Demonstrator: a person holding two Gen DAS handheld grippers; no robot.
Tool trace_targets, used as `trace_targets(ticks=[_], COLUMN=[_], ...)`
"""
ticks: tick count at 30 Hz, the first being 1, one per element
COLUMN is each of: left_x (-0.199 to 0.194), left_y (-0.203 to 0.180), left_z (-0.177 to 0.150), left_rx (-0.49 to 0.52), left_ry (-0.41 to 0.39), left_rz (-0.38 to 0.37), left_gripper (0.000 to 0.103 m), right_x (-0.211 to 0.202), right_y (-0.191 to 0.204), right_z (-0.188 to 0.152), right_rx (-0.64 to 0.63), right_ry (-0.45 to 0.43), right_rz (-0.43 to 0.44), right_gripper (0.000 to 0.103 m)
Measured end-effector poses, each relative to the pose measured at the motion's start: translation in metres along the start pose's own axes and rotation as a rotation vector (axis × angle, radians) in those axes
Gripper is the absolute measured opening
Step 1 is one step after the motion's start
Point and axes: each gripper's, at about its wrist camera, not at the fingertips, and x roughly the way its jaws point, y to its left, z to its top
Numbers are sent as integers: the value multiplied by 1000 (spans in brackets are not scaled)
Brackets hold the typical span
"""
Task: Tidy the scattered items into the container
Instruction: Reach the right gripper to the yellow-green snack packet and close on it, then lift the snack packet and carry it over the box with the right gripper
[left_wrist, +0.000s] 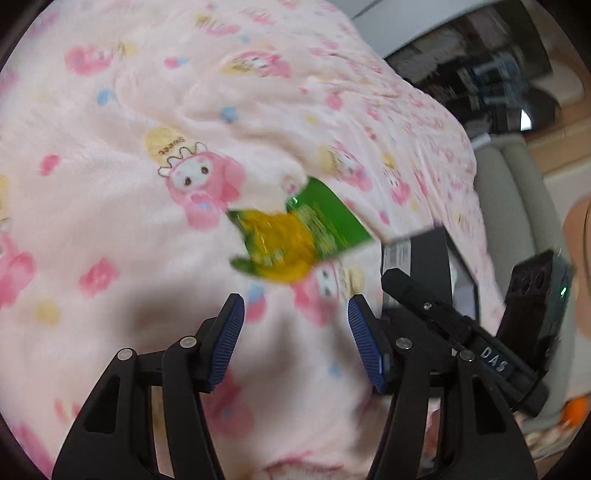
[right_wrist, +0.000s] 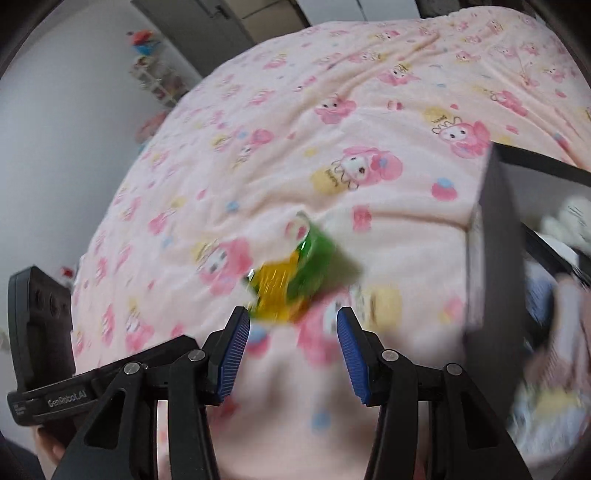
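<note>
A green and yellow snack packet (left_wrist: 295, 240) lies on the pink cartoon-print blanket (left_wrist: 110, 184), just beyond my left gripper (left_wrist: 295, 321), whose blue pads stand open with nothing between them. The right wrist view shows the same packet (right_wrist: 291, 284) right ahead of my right gripper (right_wrist: 293, 332), also open and empty. A black container (right_wrist: 495, 240) stands on the bed at the right; soft, blurred items show inside it. In the left wrist view this black container (left_wrist: 424, 254) sits to the right of the packet, partly hidden by the right gripper's body. Both views are blurred by motion.
The blanket (right_wrist: 332, 129) covers the whole bed and is wrinkled. A white wall with a small shelf of toys (right_wrist: 155, 74) lies beyond the bed's left edge. A dark cabinet (left_wrist: 480, 74) and grey cushions (left_wrist: 509, 206) stand past the bed's right side.
</note>
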Motion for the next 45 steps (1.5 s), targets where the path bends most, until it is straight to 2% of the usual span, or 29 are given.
trace_targets(ticks=[3,8,11,14,15,17,20,23,28,32,36,41,45], left_x=[28,62,77,78,75,67,50,25,-14,-27,-16,14,47], left_y=[27,49,57,56,52,43,31,10,-44,-88,-145,-205,-239], left_z=[26,42,41,40,38,33,21,3,-37,-70,-90,-115,-125], left_rx=[-109,-192,-220,-222,-207,-166,-145,-105,5,95,175,250,272], left_ry=[47,95,110,105,99,89,80,52,38,54,85,146,202], left_rz=[-107,-150,-186,-219,-217,-196,-235,-268,-283,-304,-331,-325,-327], left_gripper=[60,62,64,63,61,57,57,57,57,57,57,57,57], right_x=[27,68,85,86,82,67,43,1,-73,-130,-185,-218,-234], right_y=[-6,-19,-21,-18,-14,-2,6,5,3,-12,-43,-96,-137], right_z=[18,27,25,24,24,21,17,9,-21,-46,-63,-74,-78], right_rx=[41,82,80,68,58,1,-36,-36,-72,-72,-47,22,57], right_ry=[7,64,83,87,87,59,30,-16,-105,-182,-269,-311,-324], right_rz=[-17,-59,-7,71,74,61,55,101,126,120,89,53,12], right_gripper=[45,45,45,24,24,24,24,24,24,24,24,24,24])
